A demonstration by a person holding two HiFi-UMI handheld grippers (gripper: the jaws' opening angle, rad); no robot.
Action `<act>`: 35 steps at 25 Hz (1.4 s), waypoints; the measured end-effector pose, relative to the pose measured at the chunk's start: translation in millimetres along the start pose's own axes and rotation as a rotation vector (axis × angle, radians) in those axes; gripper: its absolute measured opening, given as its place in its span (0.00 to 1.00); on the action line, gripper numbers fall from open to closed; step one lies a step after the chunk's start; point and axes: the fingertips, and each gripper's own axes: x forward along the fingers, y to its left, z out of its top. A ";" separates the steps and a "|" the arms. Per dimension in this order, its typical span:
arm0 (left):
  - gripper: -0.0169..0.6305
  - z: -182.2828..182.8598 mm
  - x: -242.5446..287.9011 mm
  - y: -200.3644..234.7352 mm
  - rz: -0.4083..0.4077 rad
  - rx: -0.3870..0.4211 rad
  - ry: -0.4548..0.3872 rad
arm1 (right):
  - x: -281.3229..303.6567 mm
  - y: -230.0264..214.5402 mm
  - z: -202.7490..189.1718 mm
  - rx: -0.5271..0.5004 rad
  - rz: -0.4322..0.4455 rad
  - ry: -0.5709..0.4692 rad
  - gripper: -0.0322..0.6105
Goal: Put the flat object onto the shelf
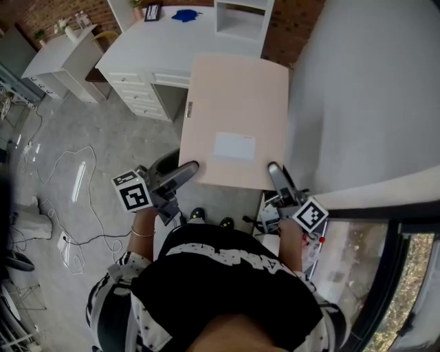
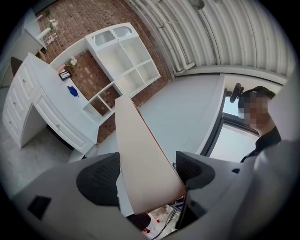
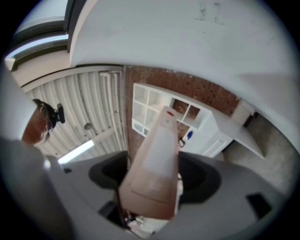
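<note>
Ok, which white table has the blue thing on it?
The big desk with drawers: the blue thing lies on its top. The smaller white table further left shows no blue.

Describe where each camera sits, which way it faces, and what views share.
Head view: on the person's head, facing steeply down at the flat panel; torso, arms, left claw, right claw show.
Left gripper view: on left claw, facing along the panel toward the white shelf; jaws, person's head show.
Right gripper view: on right claw, facing likewise; jaws show.
Shared: panel, shelf.
</note>
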 end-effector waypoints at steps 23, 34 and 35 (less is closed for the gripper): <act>0.62 -14.2 -3.7 -13.1 0.034 0.006 -0.062 | -14.1 -0.3 -1.7 -0.013 0.024 0.035 0.61; 0.62 1.6 3.3 4.3 -0.040 0.007 -0.034 | -3.7 -1.9 -4.4 -0.044 -0.010 -0.032 0.61; 0.62 0.7 3.9 5.1 -0.044 0.009 -0.032 | -5.3 -3.2 -5.0 -0.045 -0.012 -0.039 0.61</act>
